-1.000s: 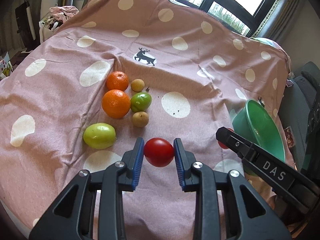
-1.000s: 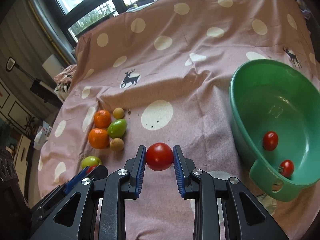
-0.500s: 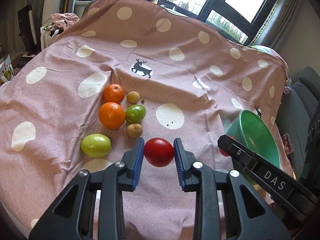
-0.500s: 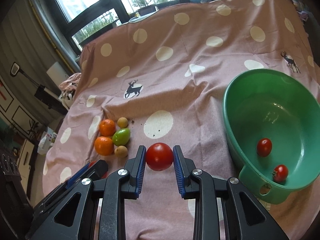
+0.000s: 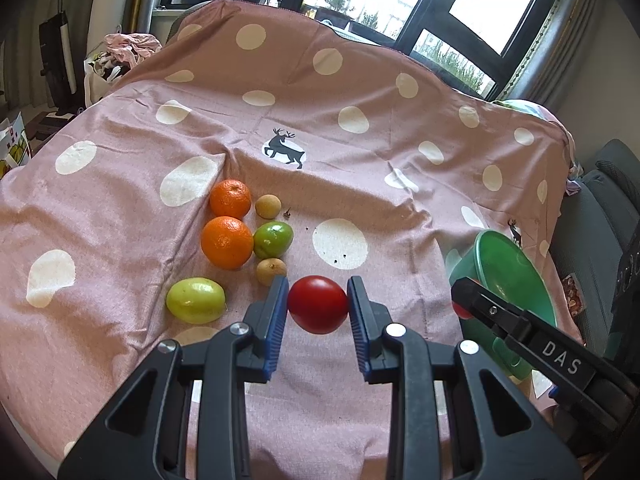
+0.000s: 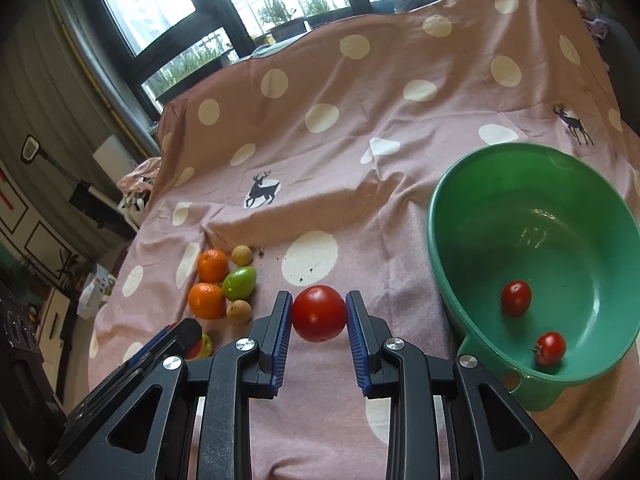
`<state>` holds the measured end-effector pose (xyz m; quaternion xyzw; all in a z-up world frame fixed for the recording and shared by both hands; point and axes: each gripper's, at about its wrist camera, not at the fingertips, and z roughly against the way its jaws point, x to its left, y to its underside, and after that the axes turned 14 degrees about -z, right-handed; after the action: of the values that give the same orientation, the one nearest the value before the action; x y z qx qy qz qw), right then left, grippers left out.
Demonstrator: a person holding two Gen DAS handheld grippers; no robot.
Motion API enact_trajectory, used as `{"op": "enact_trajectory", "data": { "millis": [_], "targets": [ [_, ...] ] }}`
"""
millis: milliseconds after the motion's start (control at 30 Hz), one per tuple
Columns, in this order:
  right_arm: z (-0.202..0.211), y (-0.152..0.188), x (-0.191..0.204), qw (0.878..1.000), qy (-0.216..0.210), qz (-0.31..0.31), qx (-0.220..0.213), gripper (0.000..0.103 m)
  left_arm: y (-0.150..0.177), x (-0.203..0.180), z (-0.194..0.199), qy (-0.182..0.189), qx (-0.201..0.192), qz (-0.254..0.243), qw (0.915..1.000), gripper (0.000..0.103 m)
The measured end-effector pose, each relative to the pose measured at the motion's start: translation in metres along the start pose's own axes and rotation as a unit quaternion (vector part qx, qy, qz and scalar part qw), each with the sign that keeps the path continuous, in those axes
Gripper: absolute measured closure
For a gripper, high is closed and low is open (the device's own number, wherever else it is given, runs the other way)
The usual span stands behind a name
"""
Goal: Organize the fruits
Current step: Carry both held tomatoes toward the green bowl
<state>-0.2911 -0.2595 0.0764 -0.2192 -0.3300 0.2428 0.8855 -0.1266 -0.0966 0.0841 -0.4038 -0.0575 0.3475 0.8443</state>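
Note:
My left gripper (image 5: 318, 310) is shut on a red tomato (image 5: 317, 304), held above the cloth. My right gripper (image 6: 319, 314) is shut on another red tomato (image 6: 319, 313), left of the green bowl (image 6: 452, 280). The bowl holds two small tomatoes (image 6: 516, 298) (image 6: 550, 348). On the cloth lie two oranges (image 5: 227, 242) (image 5: 231, 199), a green fruit (image 5: 273, 239), a yellow-green fruit (image 5: 195, 300) and two small tan fruits (image 5: 271, 271) (image 5: 268, 206). The right gripper's arm (image 5: 532, 344) shows at the right of the left wrist view.
A pink polka-dot cloth (image 5: 360, 140) with deer prints covers the table. The bowl (image 5: 516, 276) stands near the table's right edge. Windows are behind; clutter and a bag (image 5: 120, 52) lie beyond the far left corner. A grey seat (image 5: 600, 208) is to the right.
Both grippers have risen and pulled back a little with their tomatoes; the fruits and bowl look smaller and farther. The grips are unchanged.

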Motion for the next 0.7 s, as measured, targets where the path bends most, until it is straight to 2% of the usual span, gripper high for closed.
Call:
{"op": "enact_trajectory", "data": {
  "millis": [700],
  "targets": [
    [0.014, -0.004, -0.004, 0.999, 0.007, -0.004, -0.033, 0.073, -0.001, 0.0, 0.004, -0.016, -0.007, -0.004, 0.9998, 0.073]
  ]
}}
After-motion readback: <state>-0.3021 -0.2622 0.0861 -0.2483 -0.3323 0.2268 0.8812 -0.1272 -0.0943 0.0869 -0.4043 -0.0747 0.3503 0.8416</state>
